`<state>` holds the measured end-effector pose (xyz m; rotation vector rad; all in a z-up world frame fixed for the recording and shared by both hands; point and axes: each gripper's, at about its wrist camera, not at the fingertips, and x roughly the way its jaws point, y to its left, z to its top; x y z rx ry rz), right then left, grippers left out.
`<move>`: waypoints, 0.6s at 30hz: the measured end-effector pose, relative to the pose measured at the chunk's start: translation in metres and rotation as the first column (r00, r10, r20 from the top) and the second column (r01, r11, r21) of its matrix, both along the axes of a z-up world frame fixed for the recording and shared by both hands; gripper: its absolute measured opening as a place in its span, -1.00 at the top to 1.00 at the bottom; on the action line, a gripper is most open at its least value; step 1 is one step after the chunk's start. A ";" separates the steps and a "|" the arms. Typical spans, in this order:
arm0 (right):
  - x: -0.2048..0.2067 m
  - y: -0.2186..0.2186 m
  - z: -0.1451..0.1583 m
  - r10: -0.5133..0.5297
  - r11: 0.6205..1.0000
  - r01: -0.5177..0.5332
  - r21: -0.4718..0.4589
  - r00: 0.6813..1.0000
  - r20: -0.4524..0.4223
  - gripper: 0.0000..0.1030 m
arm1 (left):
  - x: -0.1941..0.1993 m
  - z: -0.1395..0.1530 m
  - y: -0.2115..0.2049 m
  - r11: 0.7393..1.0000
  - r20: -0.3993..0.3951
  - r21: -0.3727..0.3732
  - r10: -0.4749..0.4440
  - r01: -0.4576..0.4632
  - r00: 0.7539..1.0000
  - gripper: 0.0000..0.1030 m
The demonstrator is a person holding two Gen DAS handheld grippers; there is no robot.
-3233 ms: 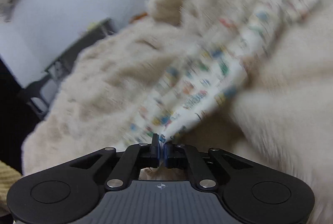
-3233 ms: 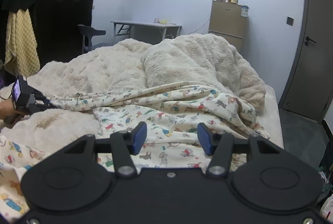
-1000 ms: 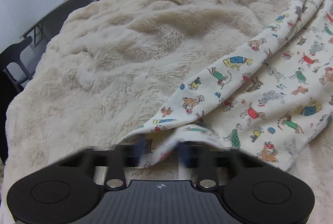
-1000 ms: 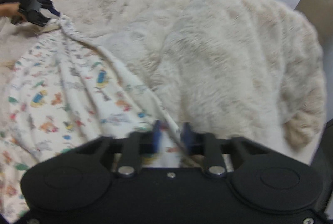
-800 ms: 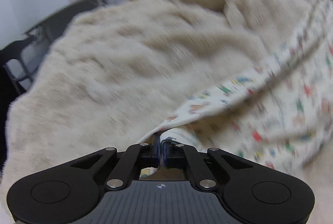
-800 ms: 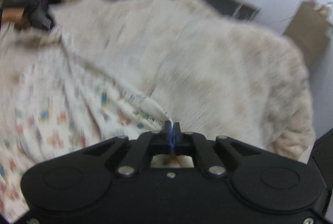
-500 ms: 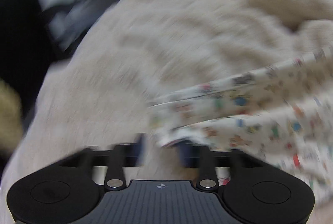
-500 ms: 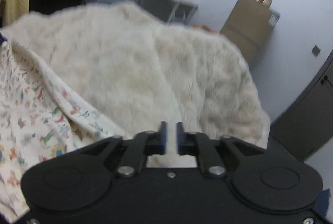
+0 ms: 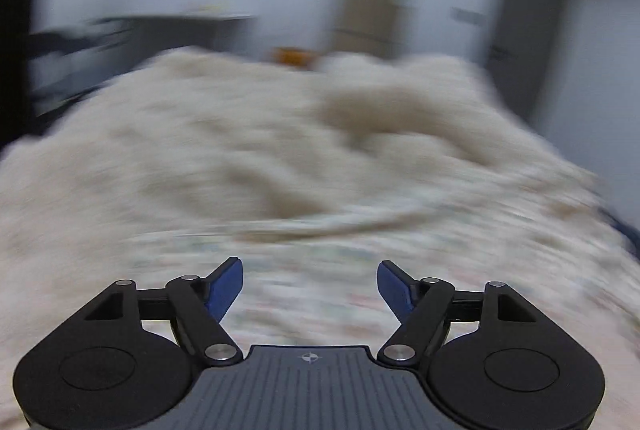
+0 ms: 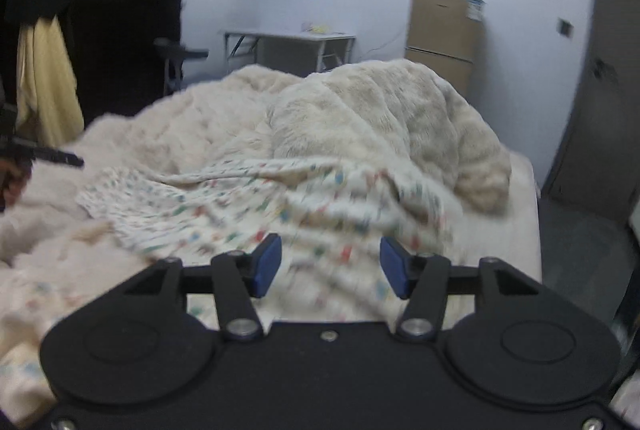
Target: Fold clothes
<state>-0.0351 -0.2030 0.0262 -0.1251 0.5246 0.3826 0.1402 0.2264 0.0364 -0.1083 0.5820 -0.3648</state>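
A white garment with a small colourful animal print (image 10: pixel 256 206) lies folded over on the fluffy cream blanket (image 10: pixel 360 110) on the bed. In the blurred left wrist view the garment (image 9: pixel 360 270) lies just ahead of my left gripper (image 9: pixel 310 288), which is open and empty above it. My right gripper (image 10: pixel 330 264) is open and empty, held above the garment's near part. The left gripper also shows at the left edge of the right wrist view (image 10: pixel 48 154), beside the garment's left end.
A heaped part of the blanket (image 10: pixel 400 122) rises behind the garment. Beyond the bed stand a small table (image 10: pixel 288 46), a brown cabinet (image 10: pixel 440 46) and a dark chair (image 10: pixel 180 58). Clothes hang at the left (image 10: pixel 40 42). A door (image 10: pixel 600 102) is at the right.
Both grippers were shut on the garment's edge, carried it across, then opened and let go. Both have now pulled back and up, and the garment lies folded on the blanket.
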 end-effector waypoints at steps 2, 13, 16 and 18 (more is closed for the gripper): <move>-0.021 -0.010 -0.009 -0.001 1.000 0.001 0.027 1.000 -0.015 -0.04 | -0.023 0.011 -0.038 0.967 -0.006 -0.073 -0.244 0.243 0.970 -0.35; -0.060 -0.029 -0.030 -0.016 0.993 0.016 0.116 1.000 -0.004 -0.04 | -0.049 -0.008 -0.196 0.637 -0.097 -0.382 -0.748 0.669 0.657 0.15; -0.069 -0.018 -0.024 0.043 0.996 -0.044 0.083 0.999 0.013 -0.04 | -0.032 -0.009 -0.207 0.664 -0.090 -0.388 -0.718 0.639 0.690 0.98; -0.075 -0.013 -0.019 0.080 0.994 -0.081 0.070 0.996 0.030 -0.04 | -0.021 0.000 -0.198 0.692 -0.051 -0.399 -0.672 0.602 0.739 0.99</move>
